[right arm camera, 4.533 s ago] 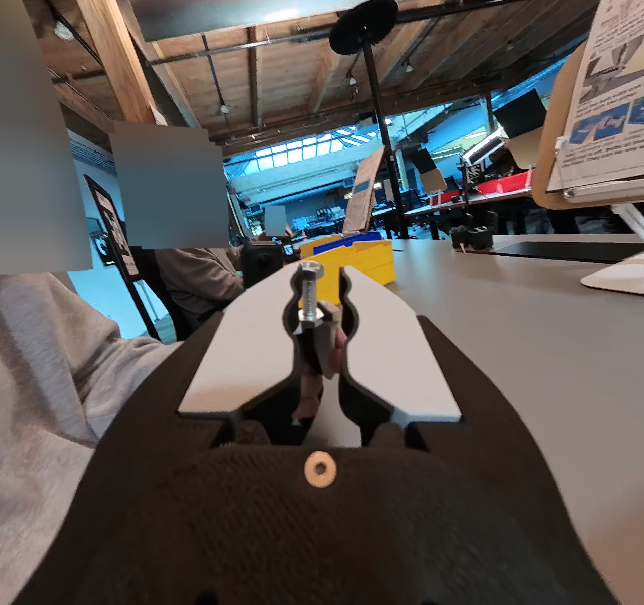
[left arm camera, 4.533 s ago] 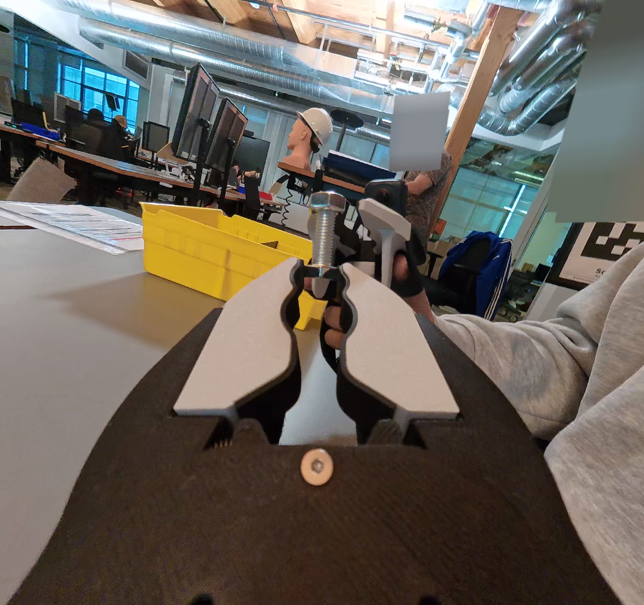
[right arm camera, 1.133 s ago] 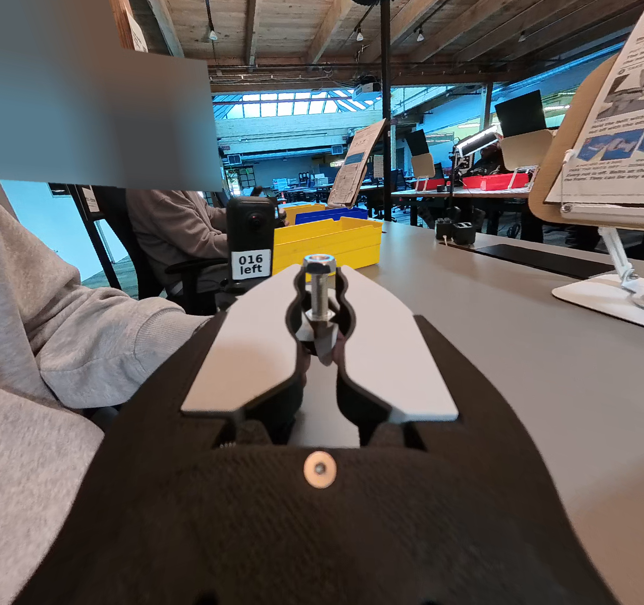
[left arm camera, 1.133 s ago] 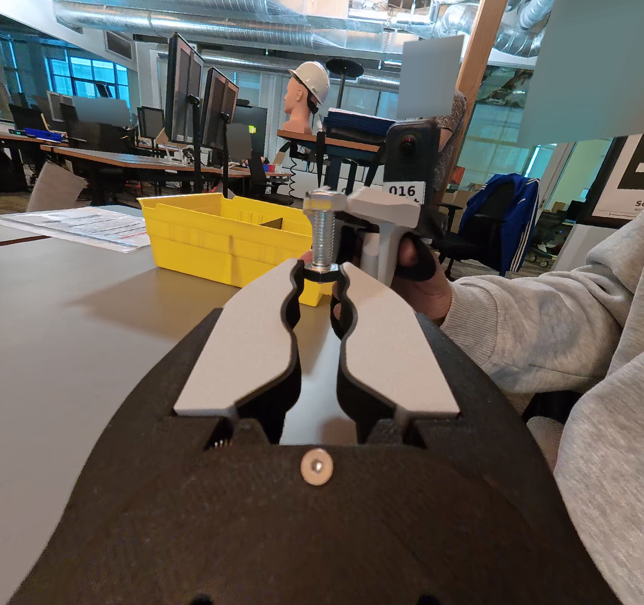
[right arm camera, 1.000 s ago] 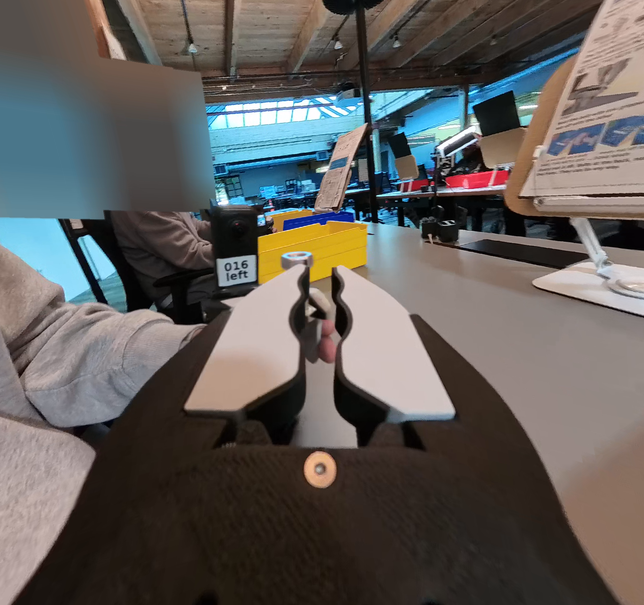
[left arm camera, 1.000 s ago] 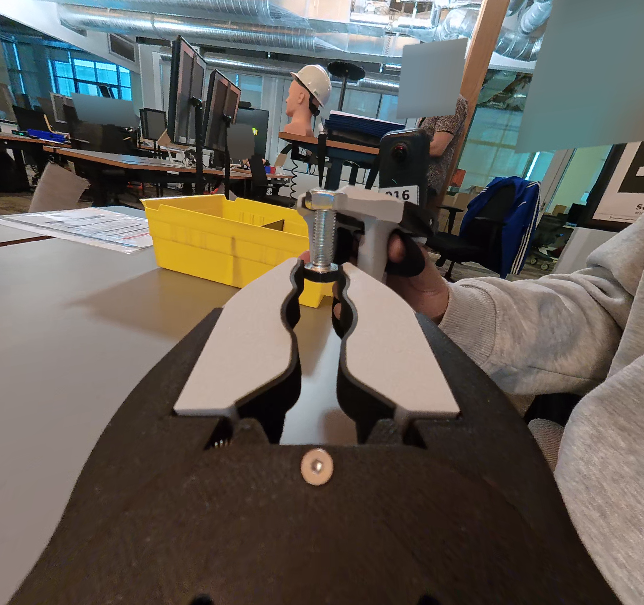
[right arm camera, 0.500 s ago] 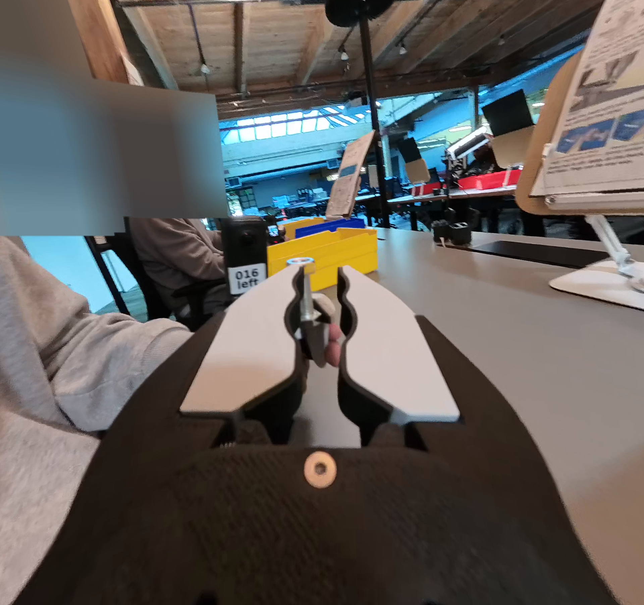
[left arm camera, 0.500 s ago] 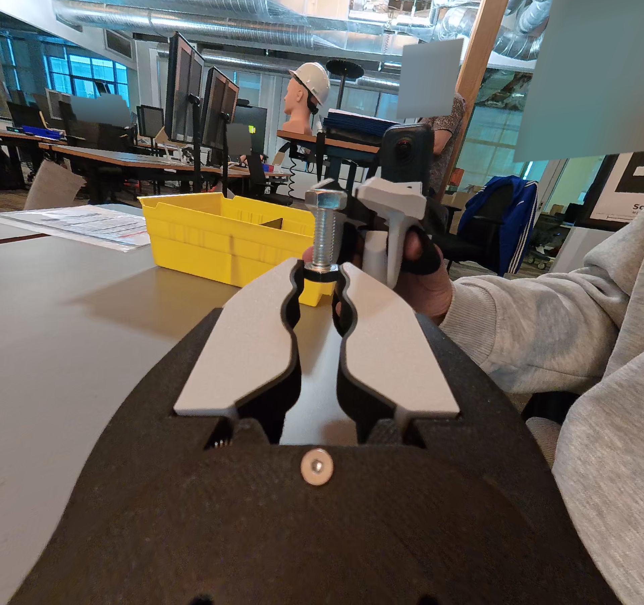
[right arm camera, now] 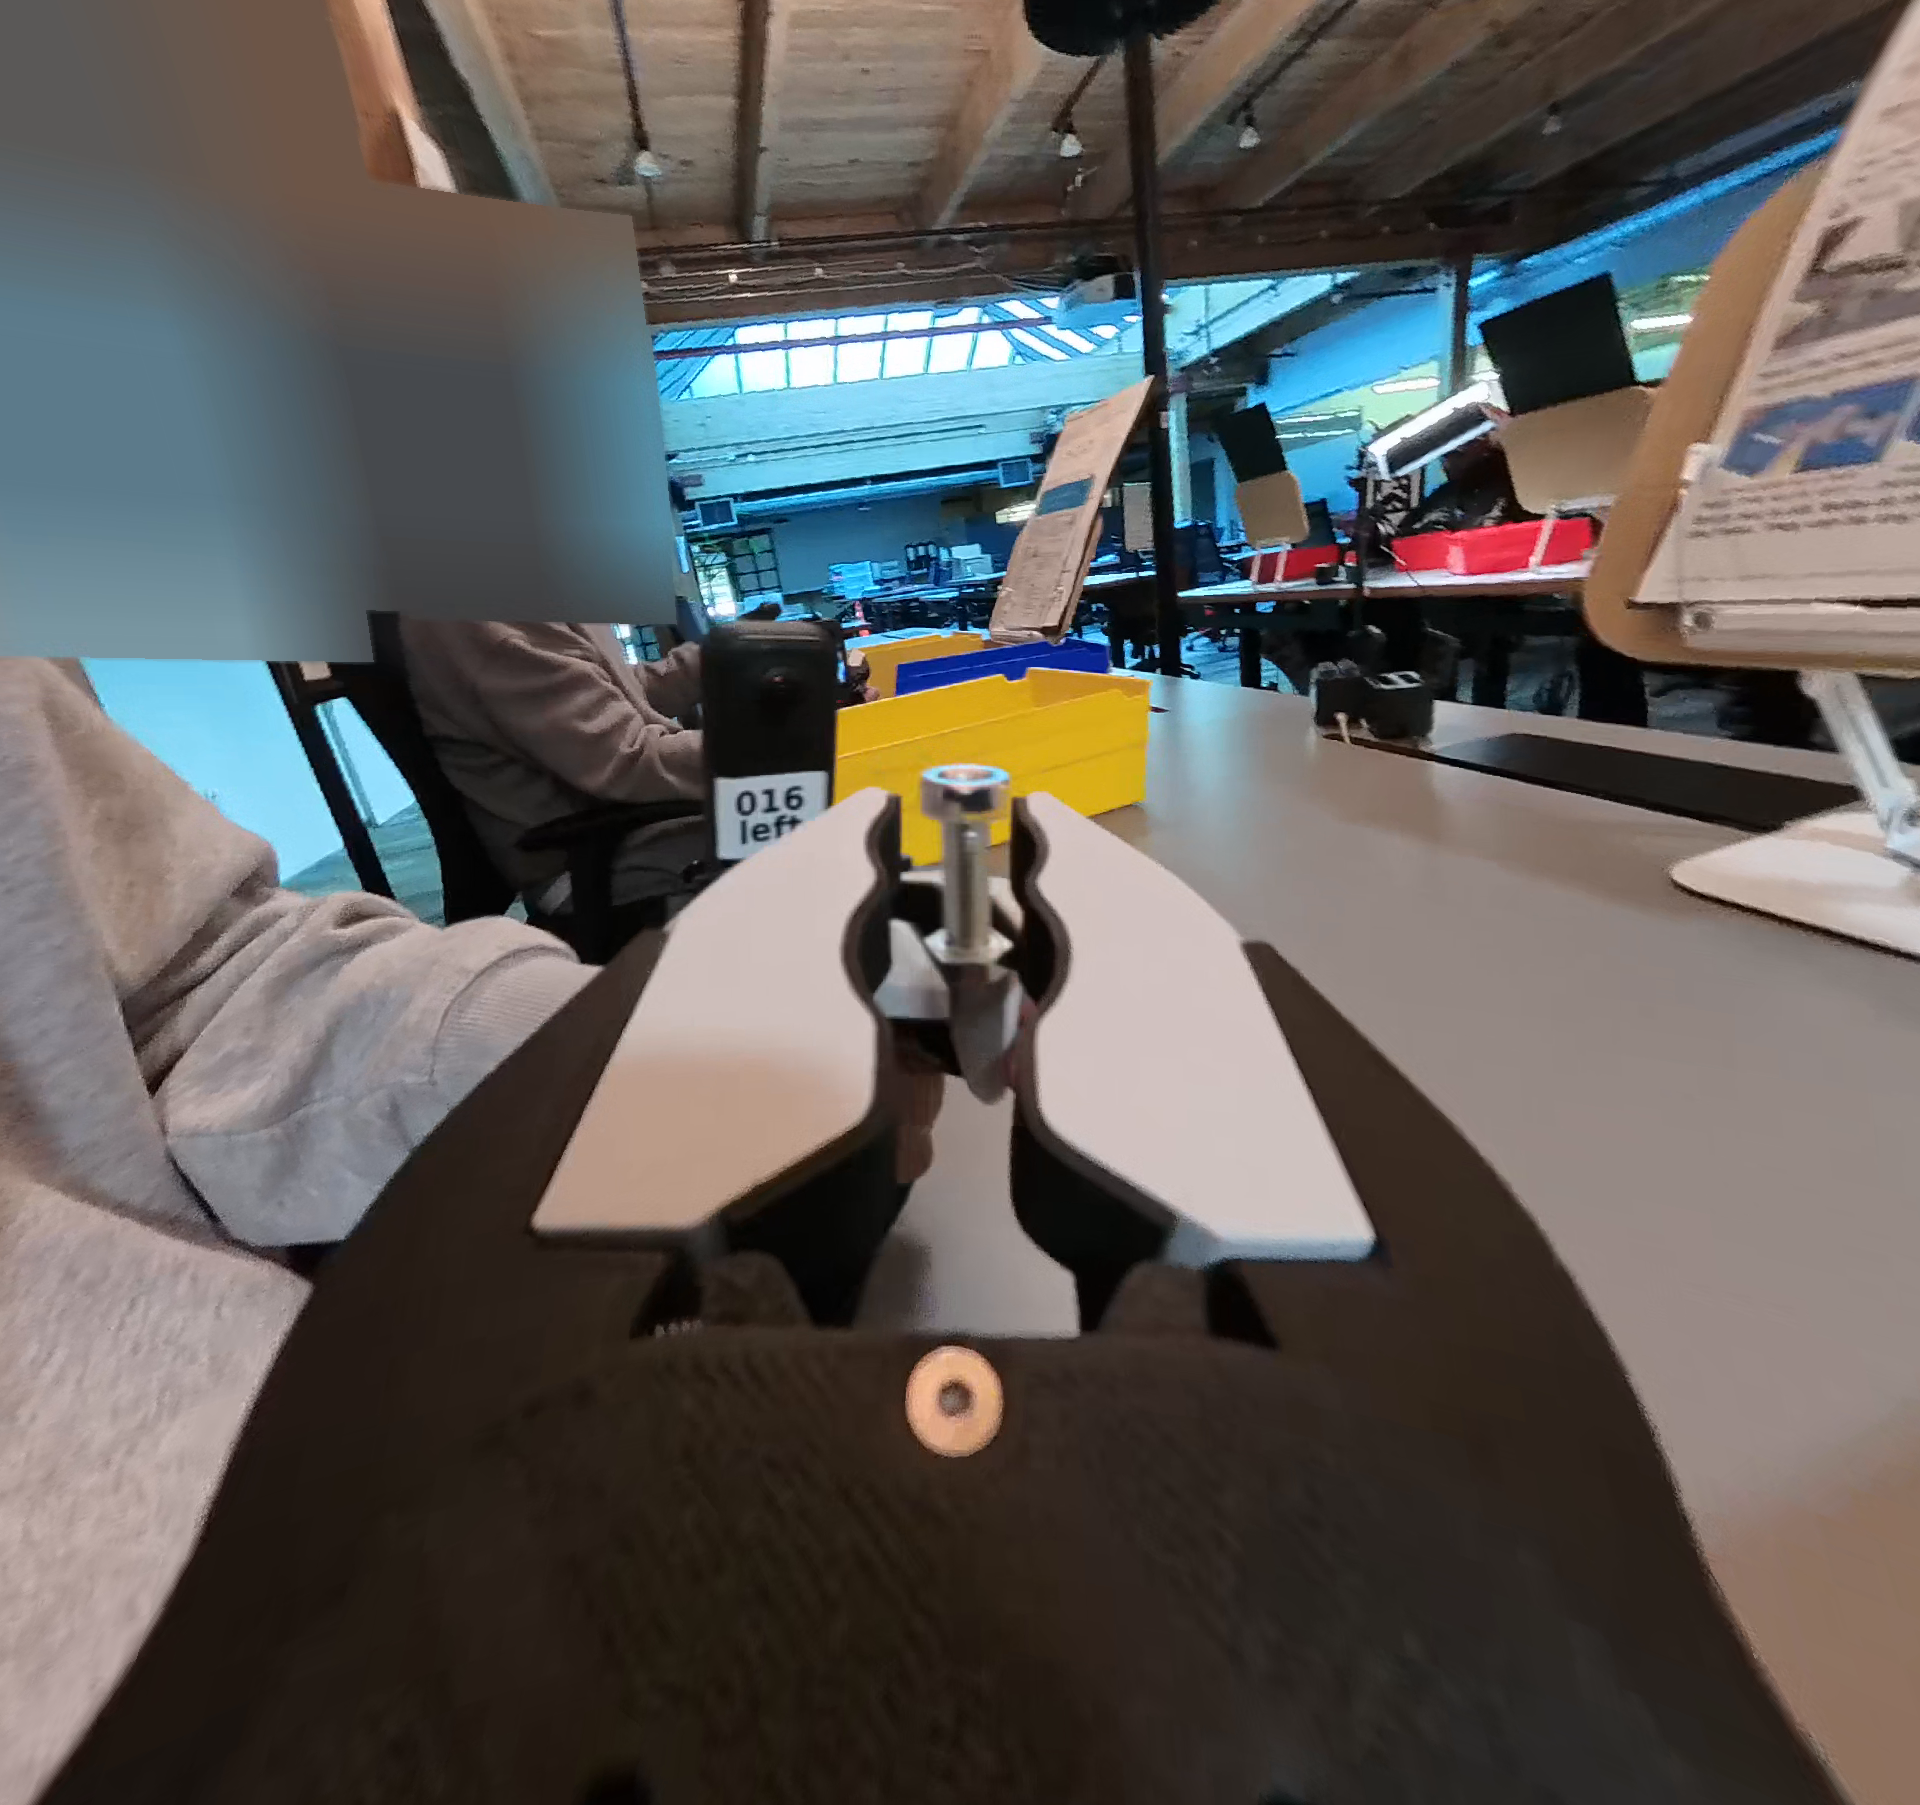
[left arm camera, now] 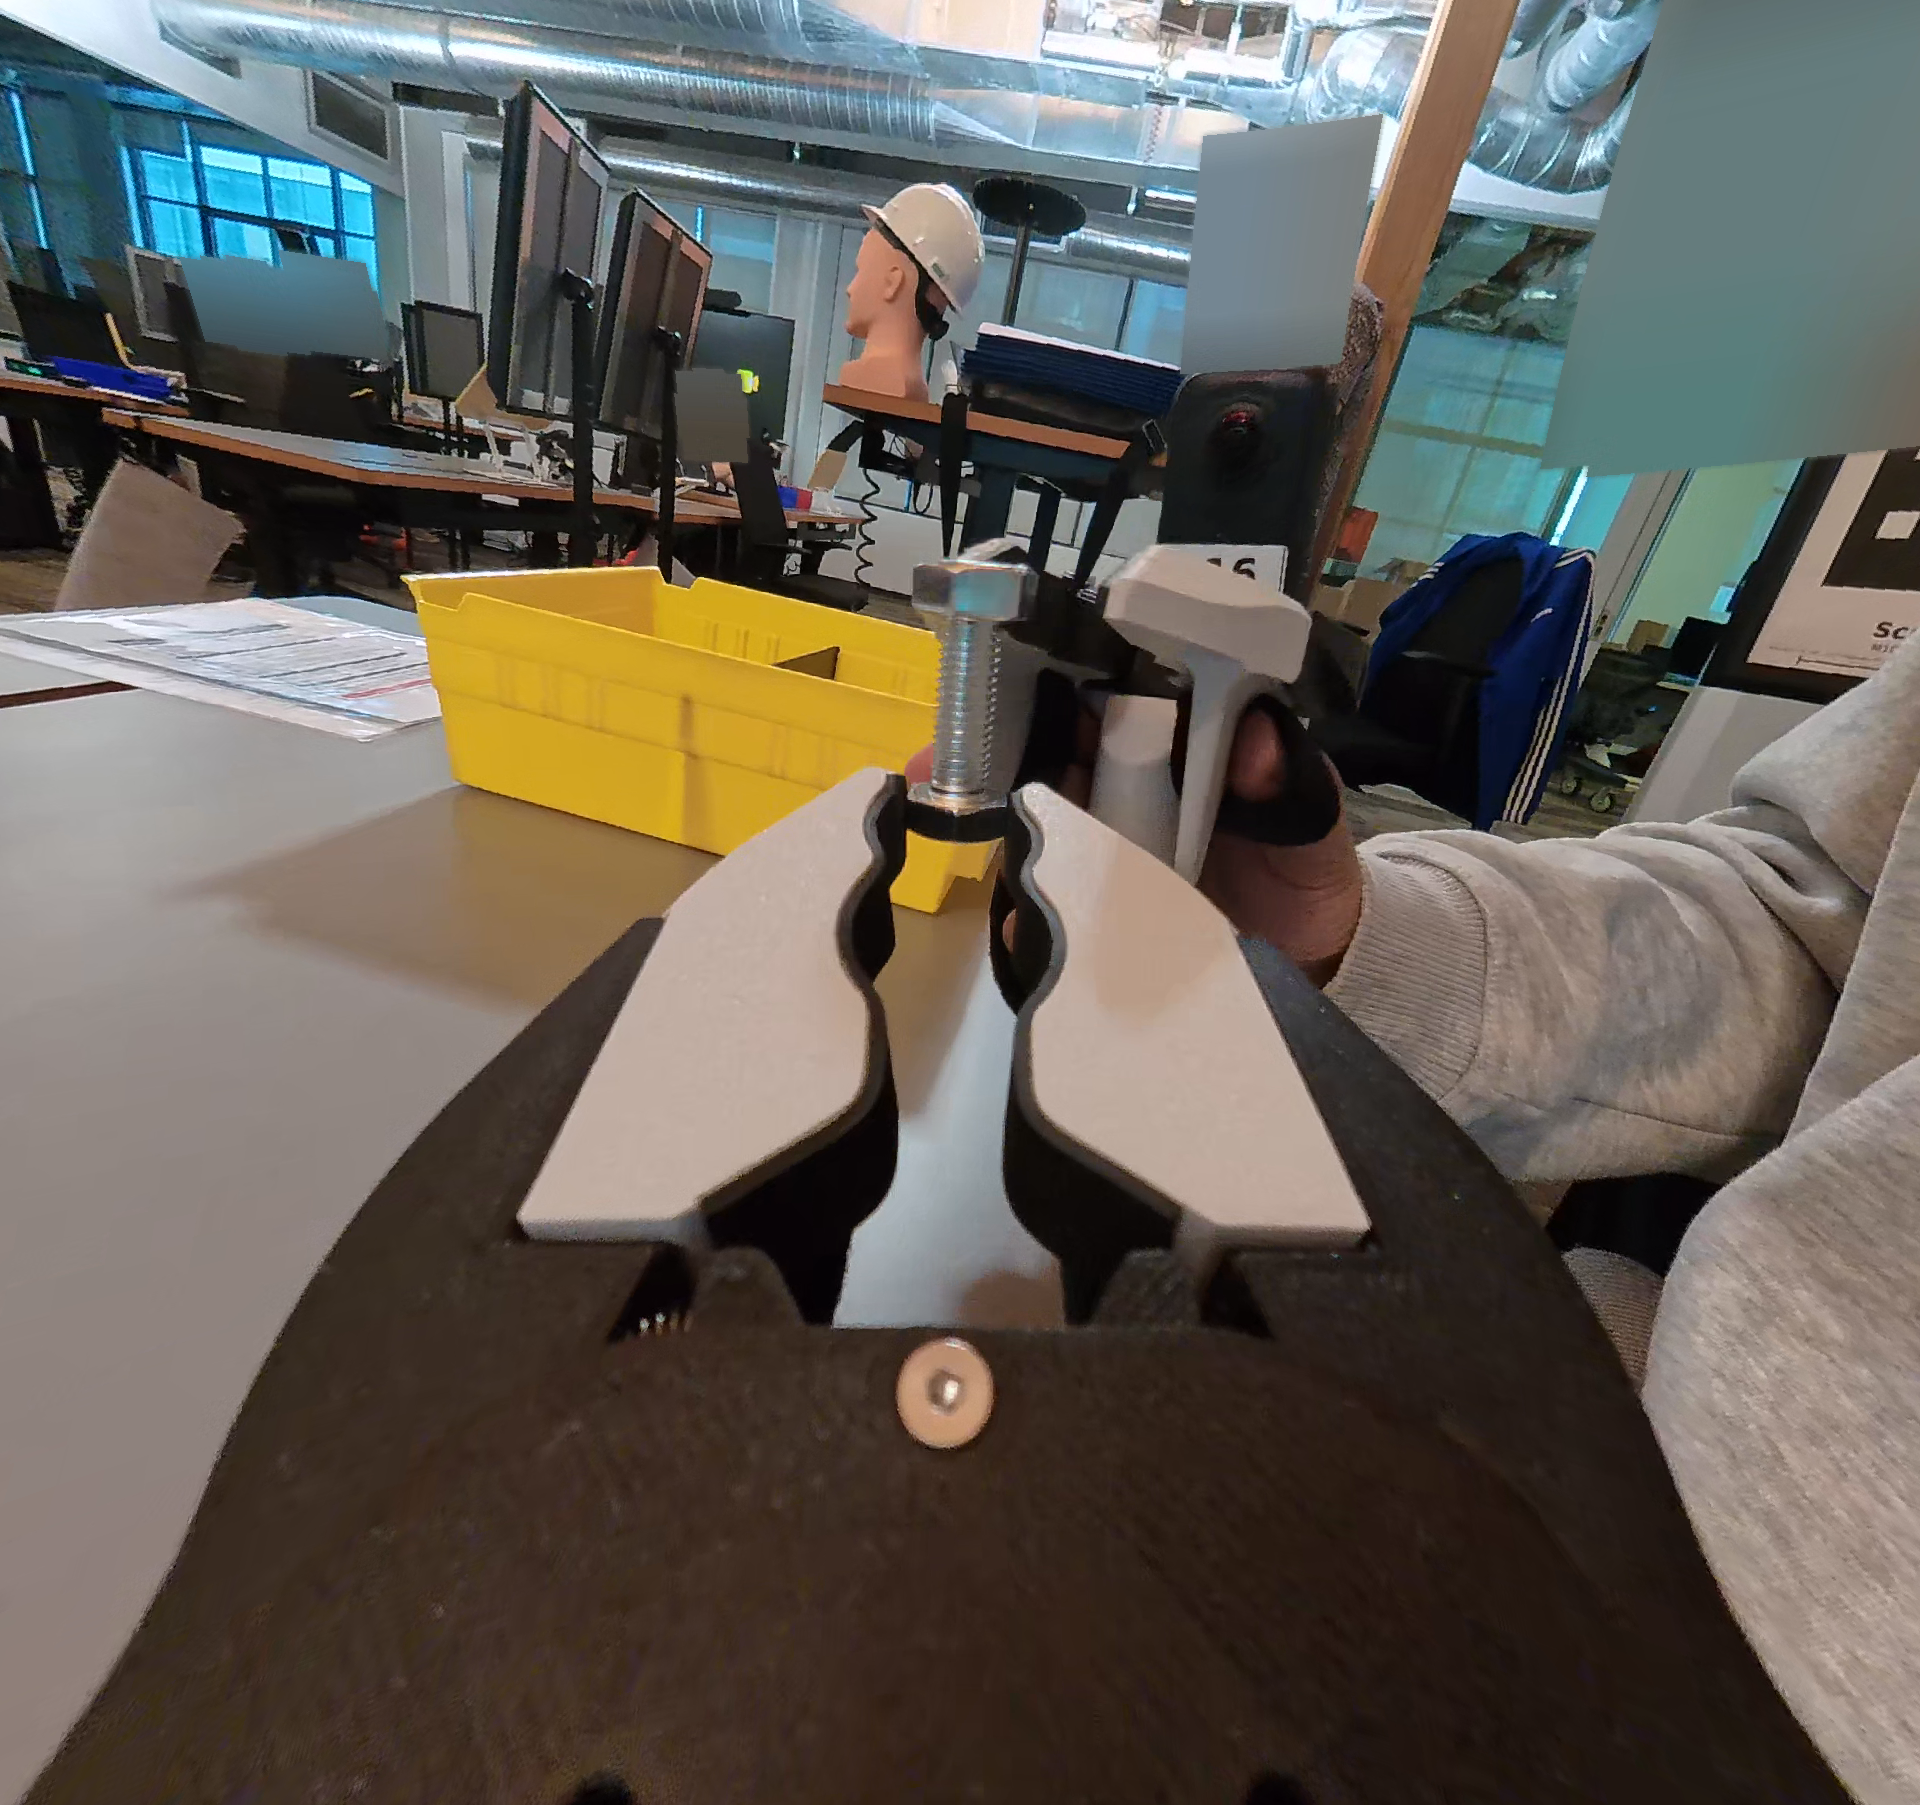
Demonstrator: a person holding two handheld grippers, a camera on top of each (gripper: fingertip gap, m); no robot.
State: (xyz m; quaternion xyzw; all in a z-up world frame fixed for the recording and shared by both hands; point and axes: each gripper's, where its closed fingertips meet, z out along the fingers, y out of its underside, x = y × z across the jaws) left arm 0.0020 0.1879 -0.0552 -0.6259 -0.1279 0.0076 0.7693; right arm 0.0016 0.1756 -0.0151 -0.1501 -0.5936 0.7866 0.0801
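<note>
**Left tongs** (left arm camera: 958, 820): narrow, closed on the lower end of the bolt (left arm camera: 964, 695). The bolt stands upright with its hex head up. In the right wrist view the nut (right arm camera: 966, 945) sits low on the thread, right at my left fingertips (right arm camera: 977, 1028).

**Right tongs** (right arm camera: 956, 810): narrow gap, tips on either side of the bolt head. I cannot tell if the pads touch the head or only flank it. In the left wrist view one right finger (left arm camera: 1205, 612) shows well to the side of the head, and the other is mostly behind it.

**Bolt position:** in the air above the surface (left arm camera: 260, 924), between the two tongs, near the surface's edge on my side.

**My right hand** (left arm camera: 1288, 882), in a grey sleeve, grips the right handle just past the bolt.

**Farther out:**
- Yellow bin (left arm camera: 623, 695) on the surface, just behind the bolt.
- Papers (left arm camera: 239, 654) lying flat, left of the bin.
- Blue bin (right arm camera: 997, 659) behind the yellow one.
- Black mat (right arm camera: 1621, 768) and a document stand (right arm camera: 1766, 405) off to my right.
- Monitors (left arm camera: 551, 249) and a dummy head in a hard hat (left arm camera: 914, 280) on other desks.

**Hidden or unclear:**
- The bolt's tip below the nut is covered by my left tongs.
- The inside of the yellow bin is not visible.
- The document stand is cut off by the frame edge.
</note>
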